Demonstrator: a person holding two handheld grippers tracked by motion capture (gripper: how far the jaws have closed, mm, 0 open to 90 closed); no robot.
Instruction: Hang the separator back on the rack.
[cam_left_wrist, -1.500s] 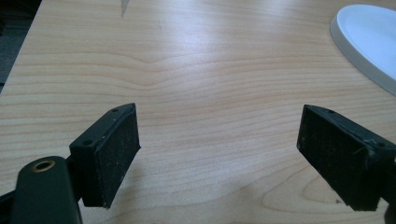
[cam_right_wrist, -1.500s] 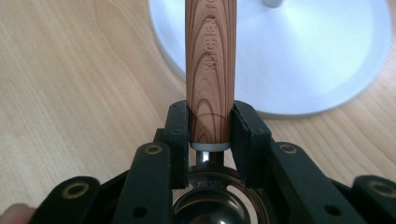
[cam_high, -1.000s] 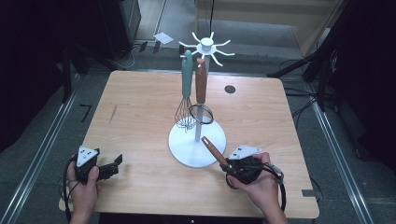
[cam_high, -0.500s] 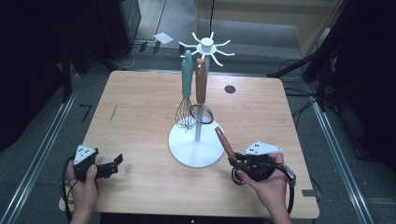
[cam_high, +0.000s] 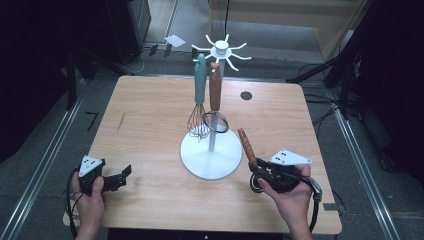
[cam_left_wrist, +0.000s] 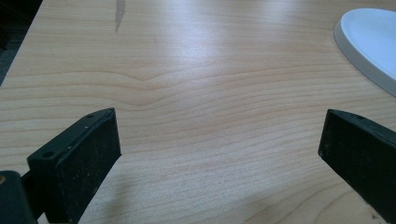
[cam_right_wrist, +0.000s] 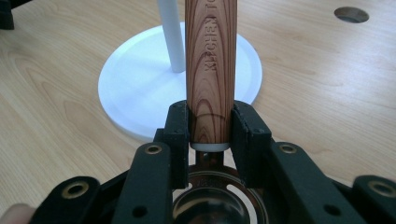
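I have the right gripper (cam_right_wrist: 210, 135) pinching a wooden-handled utensil (cam_right_wrist: 208, 65) low on its handle, just above the white collar where the metal working end begins; that metal part sits back inside the gripper body, so I can't tell what tool it is. Gripping near the head leaves the long handle free and pointing up and forward, which I judge is what I need to bring its far end to a hook on the white rack (cam_high: 212, 160). In the high view the utensil (cam_high: 247, 146) stands tilted over the worktop (cam_high: 145, 115), just beside the rack's round base and apart from it.

Two things already hang from the spoked top: a teal-handled whisk (cam_high: 200, 100) and a brown-handled strainer (cam_high: 215, 102), both on the side facing me, so I would pick a free spoke away from them.

My left gripper (cam_left_wrist: 219, 154) rests low near the worktop's near left corner, jaws spread wide with nothing between them, having just opened further. It is well clear of the rack, and I judge it is simply parked out of the way.
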